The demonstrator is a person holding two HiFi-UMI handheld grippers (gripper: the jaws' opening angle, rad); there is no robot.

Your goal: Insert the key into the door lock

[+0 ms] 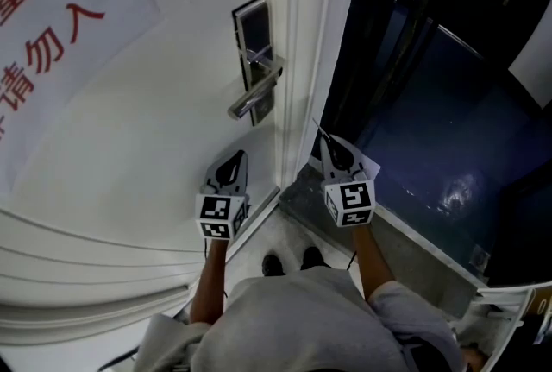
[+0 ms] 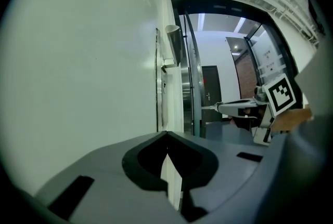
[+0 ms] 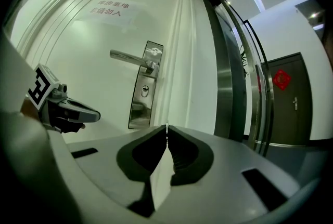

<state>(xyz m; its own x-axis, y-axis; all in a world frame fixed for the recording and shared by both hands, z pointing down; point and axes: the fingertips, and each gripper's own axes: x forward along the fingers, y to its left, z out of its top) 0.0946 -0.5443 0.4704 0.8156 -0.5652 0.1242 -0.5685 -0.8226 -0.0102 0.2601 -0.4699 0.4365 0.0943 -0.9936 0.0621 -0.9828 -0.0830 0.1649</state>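
The key (image 2: 209, 107) is pinched between the jaw tips of the right gripper (image 1: 329, 144), below and right of the door lock (image 1: 252, 51). The left gripper (image 1: 238, 158) is held below the lock, jaws pressed together on nothing.

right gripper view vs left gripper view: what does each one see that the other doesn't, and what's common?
Only the right gripper view: the lock plate face-on with its keyhole, plus the left gripper from the side. Only the left gripper view: the right gripper from the side, shut on a thin key that sticks out towards the door. Both: the white door, its handle and the hallway beyond the doorframe.
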